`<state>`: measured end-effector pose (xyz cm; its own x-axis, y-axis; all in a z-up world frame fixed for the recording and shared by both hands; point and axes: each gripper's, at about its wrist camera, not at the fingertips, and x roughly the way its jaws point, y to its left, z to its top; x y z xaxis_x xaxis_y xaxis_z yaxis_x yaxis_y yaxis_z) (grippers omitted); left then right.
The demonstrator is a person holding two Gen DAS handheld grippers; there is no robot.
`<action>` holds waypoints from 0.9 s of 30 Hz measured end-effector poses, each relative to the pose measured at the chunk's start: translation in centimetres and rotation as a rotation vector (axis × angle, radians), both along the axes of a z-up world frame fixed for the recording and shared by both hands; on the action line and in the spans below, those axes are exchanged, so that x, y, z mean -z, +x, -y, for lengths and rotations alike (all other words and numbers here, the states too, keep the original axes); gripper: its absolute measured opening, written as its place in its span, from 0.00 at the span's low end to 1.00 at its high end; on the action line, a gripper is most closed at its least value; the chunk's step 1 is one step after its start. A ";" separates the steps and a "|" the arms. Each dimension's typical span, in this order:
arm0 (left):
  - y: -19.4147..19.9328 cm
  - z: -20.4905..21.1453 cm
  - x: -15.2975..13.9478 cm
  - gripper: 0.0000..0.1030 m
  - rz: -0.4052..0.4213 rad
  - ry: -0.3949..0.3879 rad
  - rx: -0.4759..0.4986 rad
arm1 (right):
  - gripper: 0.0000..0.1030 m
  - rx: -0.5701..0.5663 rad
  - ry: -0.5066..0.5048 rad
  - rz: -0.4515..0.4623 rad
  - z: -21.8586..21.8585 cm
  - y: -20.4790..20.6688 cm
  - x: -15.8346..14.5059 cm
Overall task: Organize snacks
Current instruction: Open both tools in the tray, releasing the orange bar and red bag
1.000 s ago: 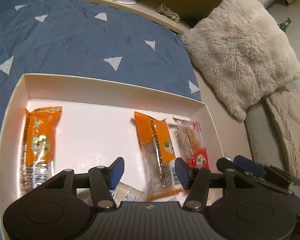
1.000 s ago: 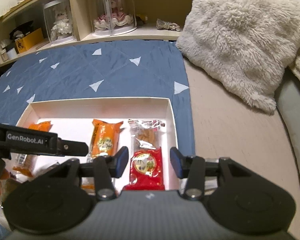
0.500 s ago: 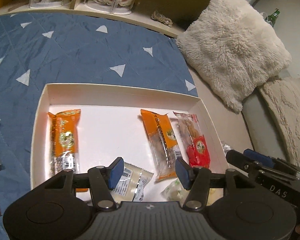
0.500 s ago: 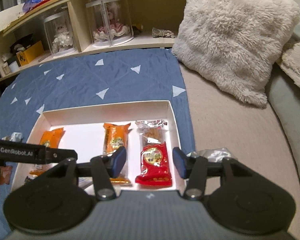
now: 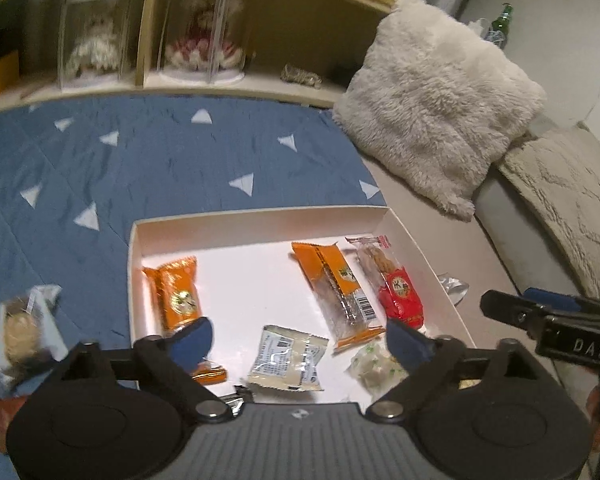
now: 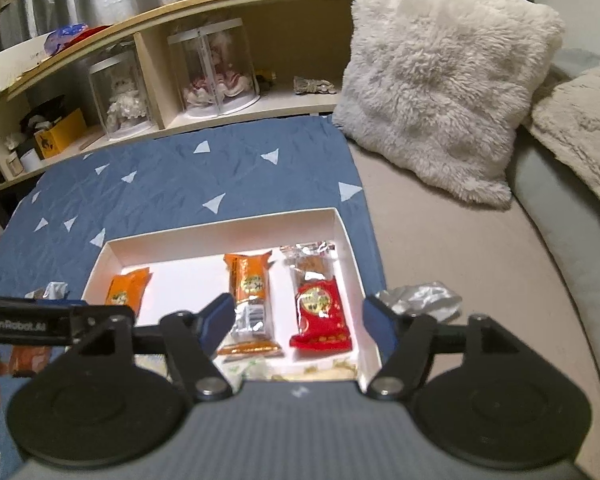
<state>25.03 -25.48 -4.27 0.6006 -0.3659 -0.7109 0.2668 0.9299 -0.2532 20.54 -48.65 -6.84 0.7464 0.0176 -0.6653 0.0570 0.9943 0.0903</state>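
1. Snacks, left wrist view: most lie in the white box on the blue quilt. An orange pack sits by the box's left wall, a second orange pack and a red pack lie side by side by its right wall, and a white pack and a pale green one lie near its front edge. Your left gripper hangs released and empty above that front edge. Only this view shows the wrapped snack lying plainly on the quilt left of the box; I judge it your next pick, so swing left and close across its narrow width.

2. Right wrist view: your right gripper is also released, empty, over the box's right front corner. This view alone shows the whole silver wrapper on the beige cover outside the right wall. Take it by a crumpled edge, gently.
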 end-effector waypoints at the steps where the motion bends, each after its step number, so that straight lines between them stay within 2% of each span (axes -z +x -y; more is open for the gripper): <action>1: -0.3 -0.2 -0.2 0.98 0.011 0.004 0.000 | 0.81 0.006 0.000 0.001 0.0 -0.3 -0.2; 4: -1.3 -1.0 -1.0 1.00 0.039 0.004 -0.006 | 0.88 0.023 -0.006 0.005 -0.1 -1.5 -0.9; 6: -1.8 -1.7 -1.5 1.00 0.051 -0.006 -0.009 | 0.97 0.035 -0.023 0.016 -0.4 -2.4 -1.5; 8: -2.2 -2.3 -1.8 1.00 0.062 -0.014 -0.013 | 0.99 0.050 -0.046 0.024 -0.7 -3.1 -1.9; 17: -3.7 -5.7 -2.7 1.00 0.085 -0.013 -0.022 | 1.00 0.062 -0.040 0.049 -2.1 -4.9 -3.2; 27: -4.1 -10.8 -2.4 1.00 0.088 0.023 -0.068 | 1.00 0.046 -0.004 0.064 -4.9 -4.0 -1.9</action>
<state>20.90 -14.65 -1.83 0.6839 -0.3063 -0.6622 0.2231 0.9519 -0.2099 16.51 -43.76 -4.94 0.7870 -0.0203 -0.6166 0.0972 0.9911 0.0913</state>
